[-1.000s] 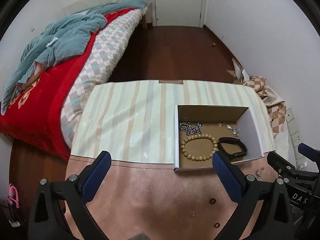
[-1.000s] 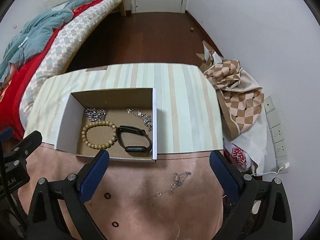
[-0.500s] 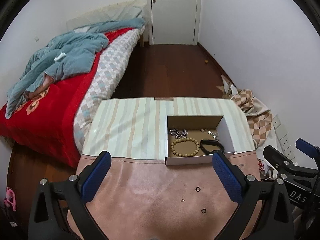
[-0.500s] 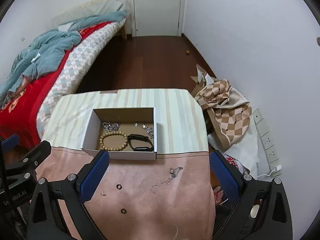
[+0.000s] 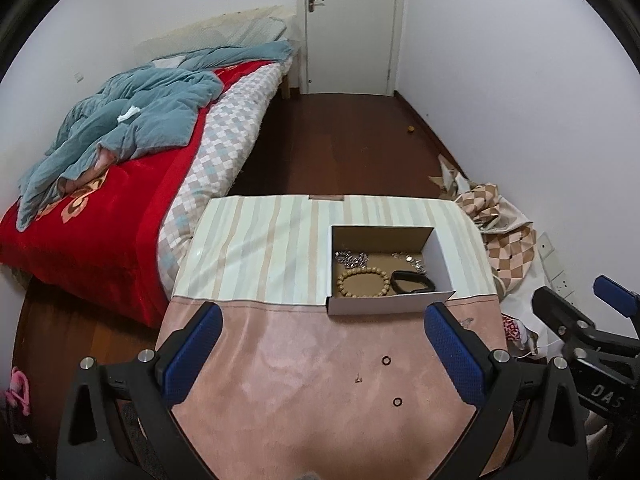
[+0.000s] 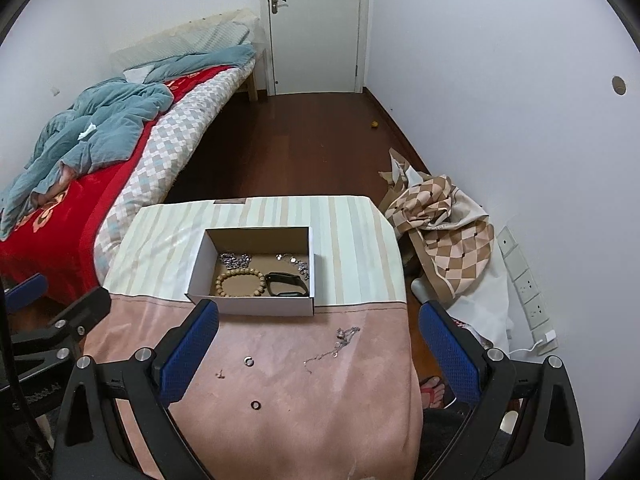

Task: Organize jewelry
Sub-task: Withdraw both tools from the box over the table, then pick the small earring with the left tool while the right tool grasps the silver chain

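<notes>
Left tool (image 5: 322,354) and right tool (image 6: 318,350): both spread wide, blue pads holding nothing, hovering over the near edge of the bench (image 6: 280,420), which has a pink suede-like cloth in front and a striped cloth behind.

Near, on the pink cloth: two small dark rings (image 6: 255,404) (image 6: 249,360), a tiny stud (image 6: 219,375), and a thin silver chain (image 6: 334,344) lying loose, long axis diagonal, running near-left to far-right.

Further back: open white cardboard box (image 6: 256,306), long axis left-right, straddling the seam of the two cloths. Inside it: wooden bead bracelet (image 6: 240,282) flat, black band (image 6: 286,284) beside it on the right, silver chains (image 6: 235,259) at the back.

Beyond: bed with red blanket (image 5: 100,216), white door (image 5: 348,24).
</notes>
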`<state>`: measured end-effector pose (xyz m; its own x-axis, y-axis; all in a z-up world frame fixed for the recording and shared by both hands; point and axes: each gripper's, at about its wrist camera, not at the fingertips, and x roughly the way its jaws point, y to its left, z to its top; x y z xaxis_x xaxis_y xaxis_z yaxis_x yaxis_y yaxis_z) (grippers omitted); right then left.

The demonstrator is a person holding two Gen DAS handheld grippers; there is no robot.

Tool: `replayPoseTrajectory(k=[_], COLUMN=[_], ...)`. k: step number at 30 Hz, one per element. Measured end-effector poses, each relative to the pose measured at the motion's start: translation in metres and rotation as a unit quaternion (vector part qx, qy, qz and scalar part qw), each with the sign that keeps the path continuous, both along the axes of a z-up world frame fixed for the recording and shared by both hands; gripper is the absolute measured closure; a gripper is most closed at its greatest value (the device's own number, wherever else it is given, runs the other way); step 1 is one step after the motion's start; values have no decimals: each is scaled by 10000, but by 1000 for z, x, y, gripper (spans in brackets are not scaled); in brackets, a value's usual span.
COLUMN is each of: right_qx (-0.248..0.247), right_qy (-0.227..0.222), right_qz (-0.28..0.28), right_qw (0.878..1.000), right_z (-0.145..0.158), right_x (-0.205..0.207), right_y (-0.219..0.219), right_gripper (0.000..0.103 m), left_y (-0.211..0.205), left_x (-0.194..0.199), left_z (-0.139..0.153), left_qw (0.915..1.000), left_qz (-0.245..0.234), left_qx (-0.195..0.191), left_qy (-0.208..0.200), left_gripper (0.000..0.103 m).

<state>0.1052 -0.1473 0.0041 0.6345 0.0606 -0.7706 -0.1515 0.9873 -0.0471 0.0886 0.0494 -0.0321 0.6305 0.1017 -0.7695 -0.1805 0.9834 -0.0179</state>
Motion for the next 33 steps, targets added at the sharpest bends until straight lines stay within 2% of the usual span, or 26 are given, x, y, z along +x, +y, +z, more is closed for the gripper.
replayPoseTrajectory(k=[5, 11, 12, 13, 15, 16, 20, 23, 29, 30, 31, 32, 33], right_qx=[176, 538, 560, 603, 600, 595, 637, 585, 326, 203, 63, -4, 7], right_qy=[175, 853, 973, 1071, 1172, 1219, 1320, 1220, 1176, 1099, 1020, 965, 967], right_qz=[-125, -600, -663, -677, -732, -730, -735, -650, -463, -446, -392, -374, -346], right_qw=[9996, 9931, 9915, 9901, 9886, 9881, 9865, 9887, 9914, 9927, 9940, 9946, 9947], right_z=[-21, -95, -111, -125, -148, -161, -194, -211, -237, -239, -240, -240, -240], right_x=[1, 14, 17, 20, 27, 31, 48, 65, 94, 96, 97, 97, 96], right_y=[-16, -60, -67, -73, -81, -84, -89, -82, -60, -56, -50, -48, -46], right_gripper=[2, 2, 6, 16, 26, 27, 30, 33, 47, 51, 65, 71, 91], left_y=[1, -1, -1, -1, 1, 3, 6, 9, 16, 17, 19, 20, 20], left_x=[-2, 8, 10, 12, 15, 17, 23, 29, 33, 32, 32, 31, 29], left_z=[-32, -108, -116, -129, -148, -157, -177, -183, -193, -194, -196, -197, -198], left_qw=[9996, 9952, 9942, 9925, 9900, 9885, 9853, 9842, 9823, 9820, 9818, 9816, 9817], left_qz=[222, 360, 371, 403, 465, 514, 578, 586, 539, 526, 512, 498, 475], left_qx=[45, 173, 192, 233, 274, 281, 346, 386, 402, 402, 378, 330, 266], left_qy=[151, 898, 993, 1129, 1306, 1394, 1572, 1627, 1748, 1766, 1789, 1812, 1827], left_gripper=[0, 0, 0, 0, 0, 0, 0, 0, 0, 0, 0, 0, 0])
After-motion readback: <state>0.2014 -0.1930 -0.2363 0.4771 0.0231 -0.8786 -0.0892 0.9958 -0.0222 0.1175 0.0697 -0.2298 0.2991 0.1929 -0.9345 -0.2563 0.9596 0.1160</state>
